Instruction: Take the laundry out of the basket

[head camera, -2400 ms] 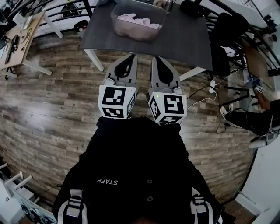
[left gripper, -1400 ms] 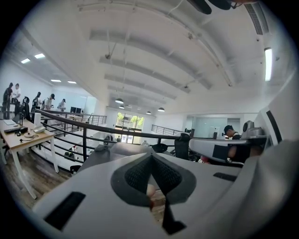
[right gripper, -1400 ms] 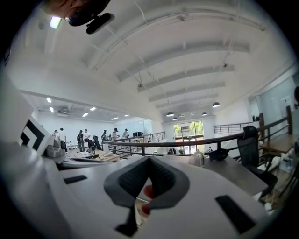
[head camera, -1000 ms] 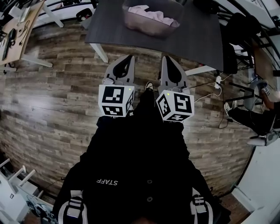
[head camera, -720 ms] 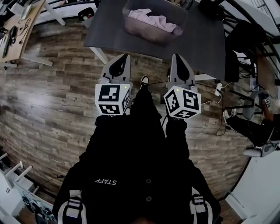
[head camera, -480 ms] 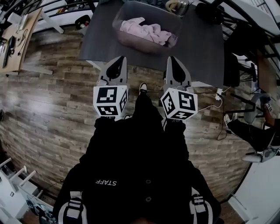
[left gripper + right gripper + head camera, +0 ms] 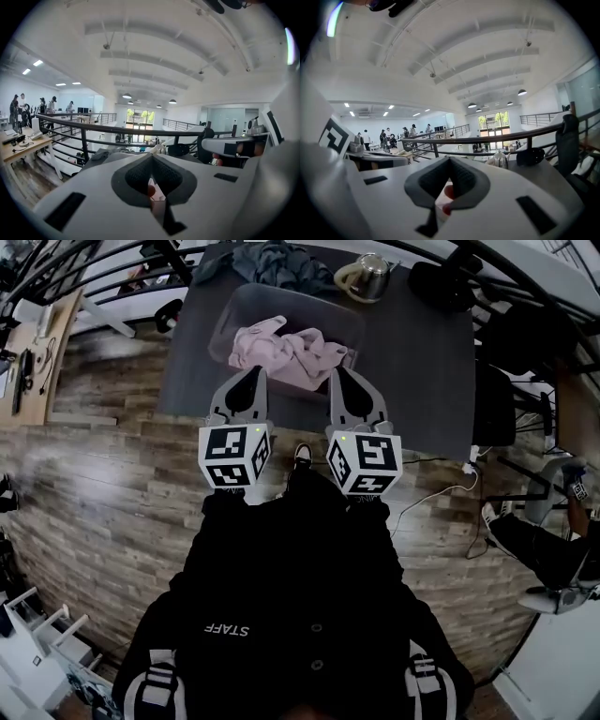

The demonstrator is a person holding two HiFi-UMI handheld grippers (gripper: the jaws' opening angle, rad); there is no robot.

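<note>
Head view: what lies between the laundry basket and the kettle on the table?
Nothing. In the head view only a bare strip of dark table separates the basket from the kettle.

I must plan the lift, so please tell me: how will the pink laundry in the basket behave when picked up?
The pink laundry lies crumpled in soft folds, so it is probably floppy and will drape when lifted. It looks thin, so it is likely light. Pieces seem tangled in the basket, so one may drag another out.
</note>
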